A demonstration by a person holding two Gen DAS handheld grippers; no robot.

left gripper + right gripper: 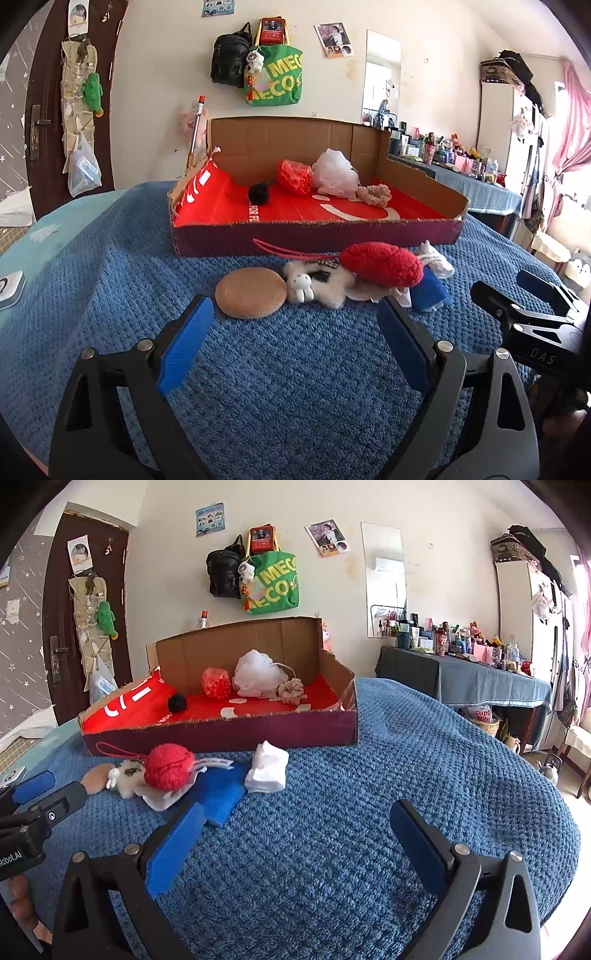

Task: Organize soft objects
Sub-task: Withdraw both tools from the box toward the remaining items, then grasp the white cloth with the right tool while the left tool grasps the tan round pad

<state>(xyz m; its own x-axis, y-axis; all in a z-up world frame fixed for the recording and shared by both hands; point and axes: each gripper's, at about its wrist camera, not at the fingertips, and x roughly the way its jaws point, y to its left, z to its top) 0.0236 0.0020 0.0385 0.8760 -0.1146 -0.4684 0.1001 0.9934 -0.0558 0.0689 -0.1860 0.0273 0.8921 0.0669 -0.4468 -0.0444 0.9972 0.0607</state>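
A low cardboard box [314, 236] [221, 734] with a red lining stands on the blue blanket. Inside it lie a black pompom [258, 193], a red mesh puff [294, 176], a white mesh puff [335, 171] and a beige scrunchie [375, 195]. In front of the box sit a tan round pad [250, 297], a white plush rabbit [317, 286], a red knitted ball [382, 264] [169, 766], a blue cloth [219, 794] and folded white cloth [267, 768]. My left gripper [295, 315] is open just short of the rabbit. My right gripper [295, 821] is open over bare blanket.
The blue blanket [406, 775] covers a bed that drops off at the right. A cluttered table [480, 672] stands by the far wall. Bags [273, 74] hang above the box. A door [48, 110] is at the left.
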